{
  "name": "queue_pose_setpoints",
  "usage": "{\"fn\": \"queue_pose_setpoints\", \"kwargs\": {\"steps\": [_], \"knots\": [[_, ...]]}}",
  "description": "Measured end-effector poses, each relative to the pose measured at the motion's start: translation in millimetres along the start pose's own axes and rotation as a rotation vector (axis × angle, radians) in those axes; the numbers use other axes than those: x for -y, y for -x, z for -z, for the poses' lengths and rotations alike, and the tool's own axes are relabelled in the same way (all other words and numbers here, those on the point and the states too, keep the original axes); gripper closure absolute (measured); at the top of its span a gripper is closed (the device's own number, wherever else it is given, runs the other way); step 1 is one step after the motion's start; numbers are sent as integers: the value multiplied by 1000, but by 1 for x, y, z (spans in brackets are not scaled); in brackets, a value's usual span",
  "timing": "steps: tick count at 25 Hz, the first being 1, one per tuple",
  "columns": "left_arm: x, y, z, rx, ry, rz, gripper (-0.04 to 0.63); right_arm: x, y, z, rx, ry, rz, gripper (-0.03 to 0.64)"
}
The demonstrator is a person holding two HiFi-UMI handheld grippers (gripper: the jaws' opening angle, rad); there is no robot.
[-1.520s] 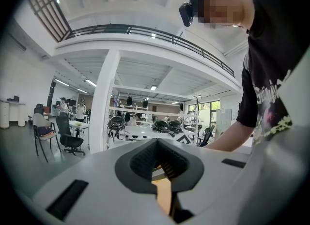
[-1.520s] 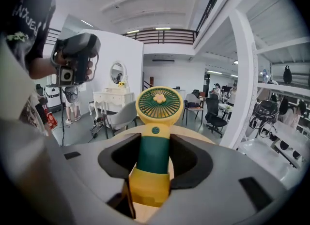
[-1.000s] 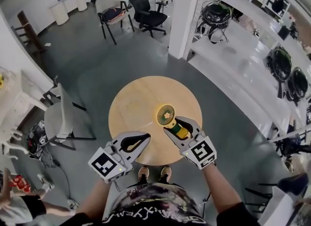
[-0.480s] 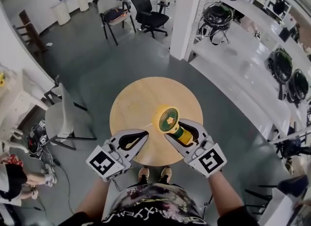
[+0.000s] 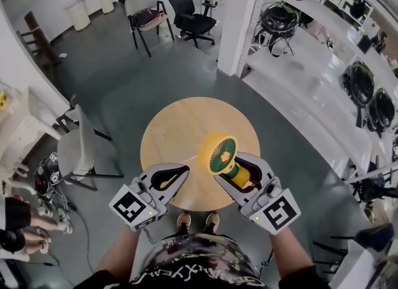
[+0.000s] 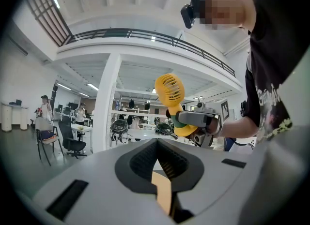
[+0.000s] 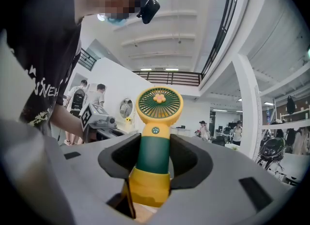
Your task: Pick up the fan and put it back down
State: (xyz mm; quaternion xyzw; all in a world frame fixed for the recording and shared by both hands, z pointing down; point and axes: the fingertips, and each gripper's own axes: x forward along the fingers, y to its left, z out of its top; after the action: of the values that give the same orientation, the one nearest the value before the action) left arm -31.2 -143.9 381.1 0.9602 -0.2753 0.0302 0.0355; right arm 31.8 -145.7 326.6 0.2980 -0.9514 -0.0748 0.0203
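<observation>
Fan [image 7: 155, 137] sat in the right gripper's [image 5: 234, 165] jaws, which clenched its green handle. Its yellow base was sunk between them and partly hidden, and its head stuck out past their tips. It hung over the near right edge of the tabletop [image 5: 174, 132], clear of the wood. The left gripper [image 5: 184, 169] hovered at the near edge, its jaws pressed together on nothing and its body covering the rim there.

A lab-like office hall: white shelving [image 5: 309, 44], office chairs [image 5: 188, 9], mezzanine railing [image 6: 145, 34].
</observation>
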Motion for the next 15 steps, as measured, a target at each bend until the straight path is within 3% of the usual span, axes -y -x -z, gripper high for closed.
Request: {"fn": "queue_pose_setpoints", "kwargs": {"steps": [15], "knots": [[-1,1,0,-1,-7,3,583,1,-4,8,-6,-9,7,432]]}}
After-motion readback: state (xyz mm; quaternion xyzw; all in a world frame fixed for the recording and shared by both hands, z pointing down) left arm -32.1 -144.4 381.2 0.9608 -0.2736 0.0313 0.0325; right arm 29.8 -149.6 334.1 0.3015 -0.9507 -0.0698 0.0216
